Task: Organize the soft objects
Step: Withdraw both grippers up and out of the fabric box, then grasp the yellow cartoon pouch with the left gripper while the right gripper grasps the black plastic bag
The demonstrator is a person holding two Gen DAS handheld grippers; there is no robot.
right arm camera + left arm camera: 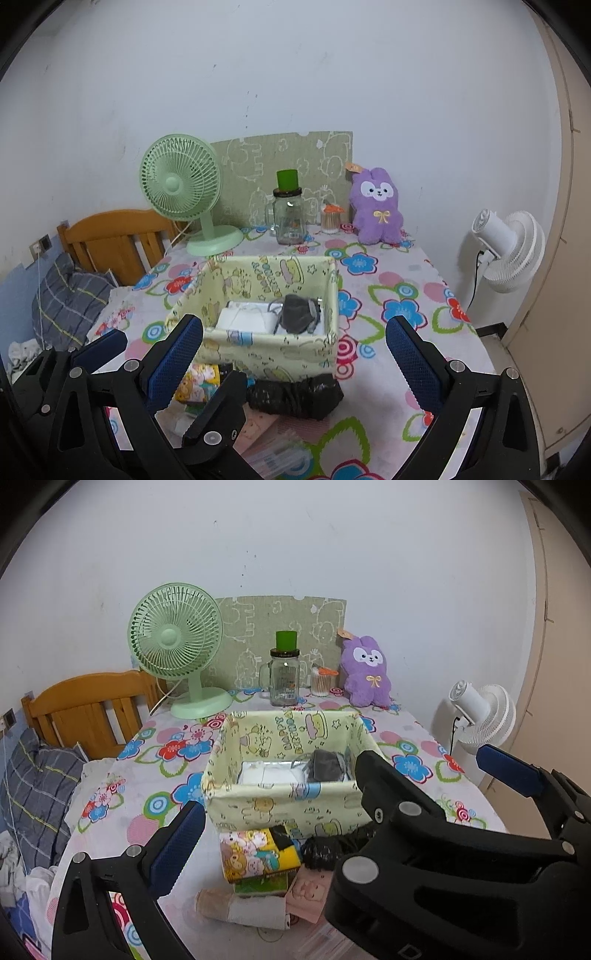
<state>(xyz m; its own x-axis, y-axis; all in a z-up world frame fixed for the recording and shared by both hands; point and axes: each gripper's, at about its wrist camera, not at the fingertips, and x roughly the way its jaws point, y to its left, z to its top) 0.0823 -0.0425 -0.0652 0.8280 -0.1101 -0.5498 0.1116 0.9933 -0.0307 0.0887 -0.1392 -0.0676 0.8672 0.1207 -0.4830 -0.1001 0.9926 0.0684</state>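
Before fabric bin (258, 347): both grippers spread, holding nothing.

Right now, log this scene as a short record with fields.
surface: table with flowered cloth
container: yellow cartoon-print fabric bin, open top
in bin: white packet, dark grey cloth
in front of bin: black crinkled bundle, cartoon-print pack
at wall: green desk fan, glass jar, purple plush
left gripper: open, empty
right gripper: open, empty
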